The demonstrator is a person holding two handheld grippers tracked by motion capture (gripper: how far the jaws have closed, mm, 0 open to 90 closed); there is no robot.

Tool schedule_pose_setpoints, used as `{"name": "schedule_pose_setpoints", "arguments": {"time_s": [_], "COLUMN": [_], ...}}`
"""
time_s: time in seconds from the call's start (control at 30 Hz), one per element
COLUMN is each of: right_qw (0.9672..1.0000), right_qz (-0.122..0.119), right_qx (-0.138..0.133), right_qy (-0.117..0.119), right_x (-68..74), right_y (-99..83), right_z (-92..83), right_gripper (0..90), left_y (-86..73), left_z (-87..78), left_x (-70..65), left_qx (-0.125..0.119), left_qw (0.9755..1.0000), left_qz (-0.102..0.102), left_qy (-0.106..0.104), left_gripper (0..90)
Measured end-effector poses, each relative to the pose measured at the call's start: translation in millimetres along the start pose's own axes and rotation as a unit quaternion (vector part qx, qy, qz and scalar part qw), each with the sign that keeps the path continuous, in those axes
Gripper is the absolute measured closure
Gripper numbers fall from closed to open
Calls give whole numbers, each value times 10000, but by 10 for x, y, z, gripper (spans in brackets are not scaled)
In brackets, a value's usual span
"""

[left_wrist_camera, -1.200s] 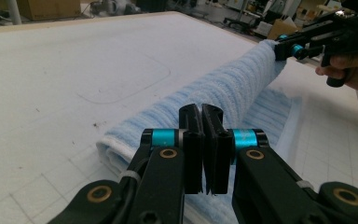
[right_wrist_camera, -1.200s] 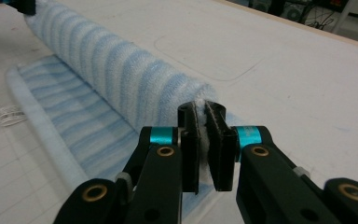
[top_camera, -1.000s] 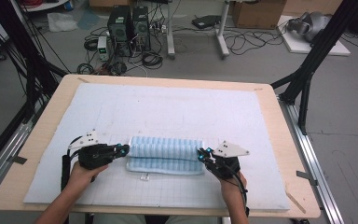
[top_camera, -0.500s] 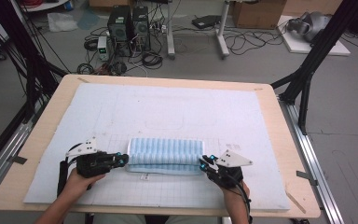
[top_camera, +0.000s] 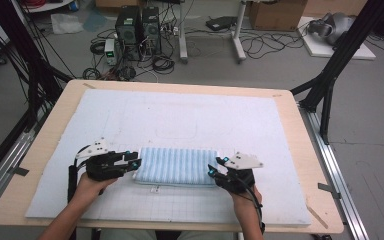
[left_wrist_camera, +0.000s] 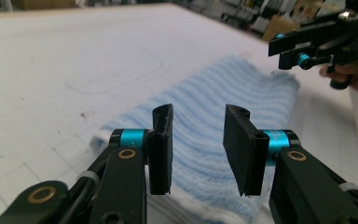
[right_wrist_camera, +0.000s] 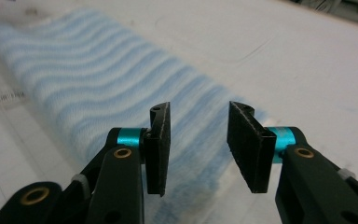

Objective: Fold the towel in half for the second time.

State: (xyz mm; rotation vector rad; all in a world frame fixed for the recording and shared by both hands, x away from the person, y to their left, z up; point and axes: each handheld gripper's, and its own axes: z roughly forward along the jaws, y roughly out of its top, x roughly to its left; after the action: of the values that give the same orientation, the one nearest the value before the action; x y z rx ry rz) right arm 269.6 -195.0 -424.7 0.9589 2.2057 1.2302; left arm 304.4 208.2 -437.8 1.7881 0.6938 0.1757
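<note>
Left tongs (top_camera: 132, 161): spread, jaws just opened, nothing pinched between the pads (left_wrist_camera: 161, 140). Parked at the left short end of the folded light-blue ribbed cotton towel (top_camera: 176, 166), tips just above that end. Reads as a release: the fold apparently laid down, the grip let go.

Left of these tongs: bare white gridded foam mat (top_camera: 55, 195), then the rim of the pale wooden worktop (top_camera: 35, 165) well apart. Plenty of room to back out leftward or towards the person.

Between the two tongs: the towel, flat on the mat, a long rectangle spanning from one pair of tips to the other. Far long edge straight, with wide open mat beyond it. Near long edge looks layered, a small white tag (top_camera: 155, 189) poking out just beside it.

Right tongs (right_wrist_camera: 198, 149): likewise spread, jaws just opened, pads clear of the cloth, the right short end of the towel (right_wrist_camera: 98, 79) just ahead of and under the tips. Seen from the left gripper view, hangs at the towel's far end (left_wrist_camera: 289, 51).

Right of these tongs: open mat again, then the worktop rim well apart; nothing to snag.

Next move, as a judgement: either lift both tongs clear and finish, or re-grip for a further fold. For a fold, calls for pinching every layer at a short end's corners, not the top ply alone, and for carrying that end level across to the other, keeping the edges matched.
</note>
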Motion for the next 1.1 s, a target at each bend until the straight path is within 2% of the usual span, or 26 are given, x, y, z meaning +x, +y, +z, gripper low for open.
{"name": "schedule_pose_setpoints", "arguments": {"time_s": [0.07, 0.13, 0.2, 0.27, 0.33, 0.5, 0.57, 0.6, 0.63, 0.7, 0.8, 0.83, 0.87, 0.93, 1.0, 1.03, 1.1], "right_qw": [9996, 9990, 9979, 9979, 9978, 9982, 9987, 9988, 9990, 9993, 9994, 9995, 9994, 9990, 9985, 9980, 9976], "right_qz": [-112, -166, -266, -248, -254, -71, 72, 112, 175, 201, 275, 298, 348, 424, 460, 455, 443], "right_qx": [255, 396, 589, 587, 589, 527, 359, 298, 220, 126, 69, 41, 24, -67, -84, -82, -128], "right_qy": [57, 107, 100, 135, 160, 292, 362, 366, 349, 294, 187, 87, 31, -82, -289, -431, -522], "right_x": [50, 76, 104, 110, 97, 54, 12, -5, -23, -66, -142, -186, -210, -280, -341, -371, -436], "right_y": [-36, -71, -113, -142, -156, -182, -170, -163, -147, -106, -53, -33, -22, -4, 8, 14, 25], "right_z": [98, 152, 178, 173, 156, 100, 58, 43, 27, 11, 3, 0, -7, -27, -53, -69, -127], "right_gripper": [594, 594, 588, 578, 565, 535, 520, 513, 496, 444, 362, 326, 296, 264, 188, 179, 156], "left_y": [-28, -50, -63, -78, -96, -89, -73, -64, -57, -25, 36, 51, 77, 108, 140, 154, 181], "left_z": [49, 89, 109, 126, 139, 114, 96, 83, 72, 37, -5, -18, -46, -87, -147, -182, -257], "left_x": [-11, -27, -48, -62, -75, -94, -70, -51, -36, 14, 103, 126, 159, 194, 229, 245, 269], "left_qx": [253, 481, 678, 884, 1089, 1262, 1087, 926, 797, 463, 162, 55, -74, -267, -422, -489, -572], "left_qw": [9997, 9988, 9976, 9956, 9935, 9913, 9937, 9953, 9964, 9984, 9984, 9982, 9976, 9963, 9956, 9953, 9945], "left_qz": [11, 4, 114, 197, 174, 193, 111, 95, 78, -50, -249, -289, -302, -298, -253, -207, -91], "left_qy": [54, 25, 81, 223, 299, 321, 235, 253, 262, 308, 484, 516, 623, 760, 802, 812, 872], "left_gripper": [644, 670, 694, 704, 712, 723, 691, 662, 597, 524, 378, 351, 320, 199, 186, 186, 186]}}
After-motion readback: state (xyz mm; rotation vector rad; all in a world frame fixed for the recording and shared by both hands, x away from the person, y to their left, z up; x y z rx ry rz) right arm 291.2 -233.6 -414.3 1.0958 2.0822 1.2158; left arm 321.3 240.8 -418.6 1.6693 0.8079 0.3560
